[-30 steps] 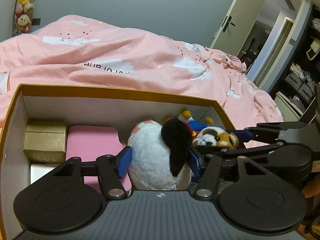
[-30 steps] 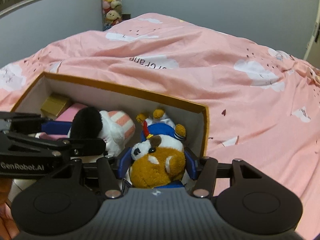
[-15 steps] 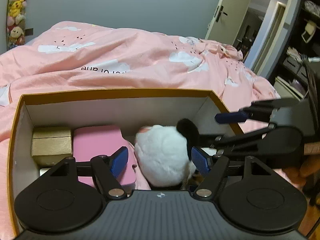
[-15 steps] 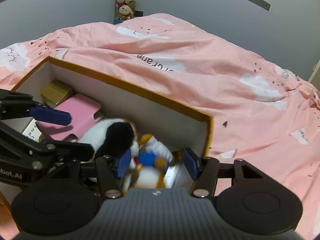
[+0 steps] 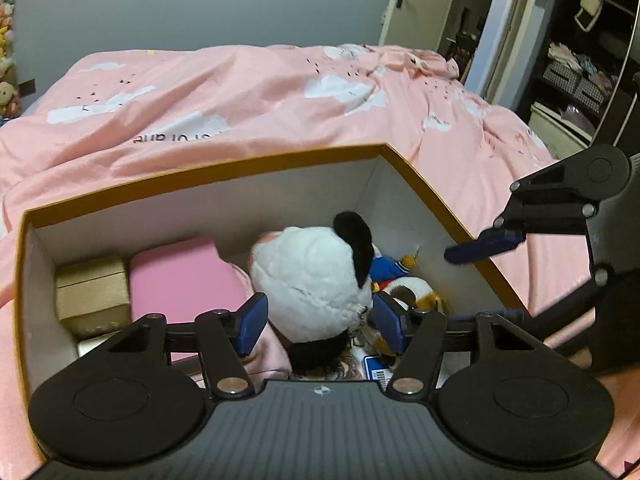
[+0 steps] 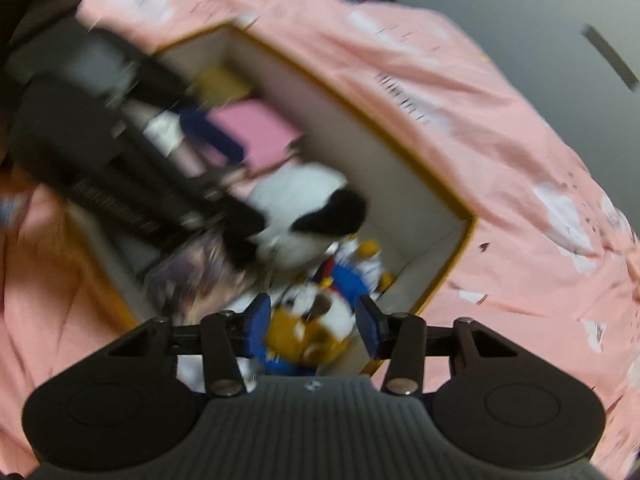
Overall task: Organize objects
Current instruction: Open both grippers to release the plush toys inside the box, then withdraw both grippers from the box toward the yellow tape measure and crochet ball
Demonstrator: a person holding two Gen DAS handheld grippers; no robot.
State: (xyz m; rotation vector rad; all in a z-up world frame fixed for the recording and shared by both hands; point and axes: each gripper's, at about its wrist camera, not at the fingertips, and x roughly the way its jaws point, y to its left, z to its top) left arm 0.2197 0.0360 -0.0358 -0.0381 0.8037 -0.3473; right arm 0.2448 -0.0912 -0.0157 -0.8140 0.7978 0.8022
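Note:
An orange-rimmed box (image 5: 420, 184) lies on the bed. In it are a gold box (image 5: 92, 292), a pink box (image 5: 184, 276), a white plush with a black ear (image 5: 308, 276), a duck plush in blue (image 5: 386, 266) and a brown-and-white dog plush (image 5: 416, 294). My left gripper (image 5: 320, 320) is closing around the white plush, and a gap shows at its right pad. My right gripper (image 6: 313, 326) is over the box's right end, closing. In its blurred view the dog plush (image 6: 308, 328) lies below, between the fingers. One of its blue fingers (image 5: 484, 246) hangs clear of the toys.
A pink duvet (image 5: 280, 100) with white clouds covers the bed around the box. A printed card and a blue-labelled packet (image 5: 374, 368) lie on the box floor by the near wall. A door and dark shelves (image 5: 572, 76) stand at the right.
The left gripper let go of the white plush, which now lies in the box, then narrowed again. The right gripper dropped the dog plush into the box, rolled and drew back to the right.

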